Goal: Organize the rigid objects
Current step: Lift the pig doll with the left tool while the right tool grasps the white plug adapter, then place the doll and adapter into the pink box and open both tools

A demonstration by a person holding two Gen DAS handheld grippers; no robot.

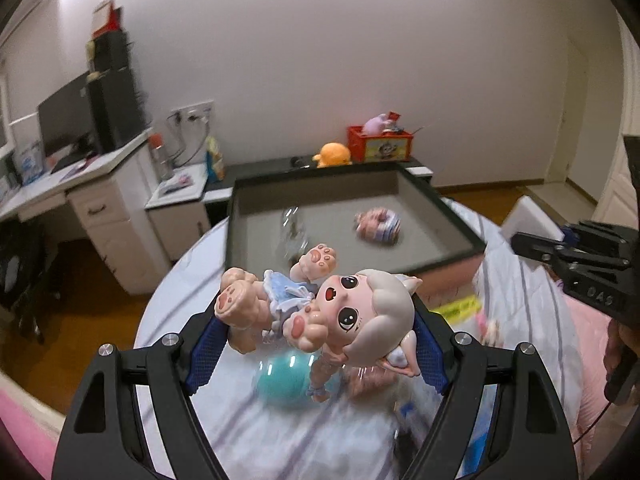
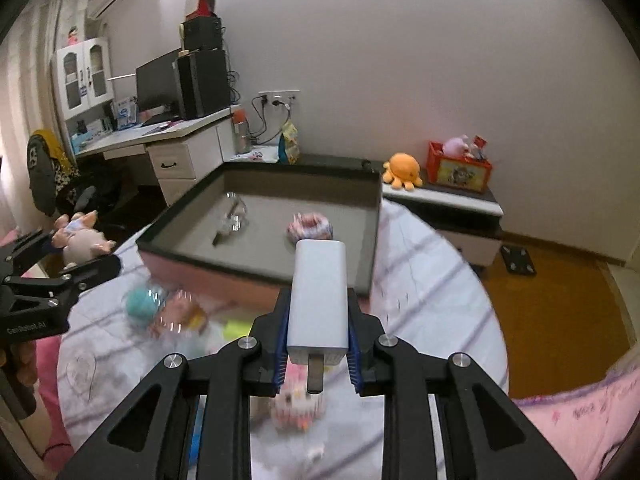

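Clearly my left tongs [image 1: 316,344] stood wide but clamped across the doll figure [image 1: 316,312], pads at its feet and head; hard, glossy plastic with thin limbs, it looked light and slippery, so the broad head seemed the safer hold. My right tongs [image 2: 318,336] were nearly closed on the white charger block [image 2: 319,296], stiff and smooth-sided. Both hung above the bed [image 2: 420,280], near the dark tray [image 2: 372,240].
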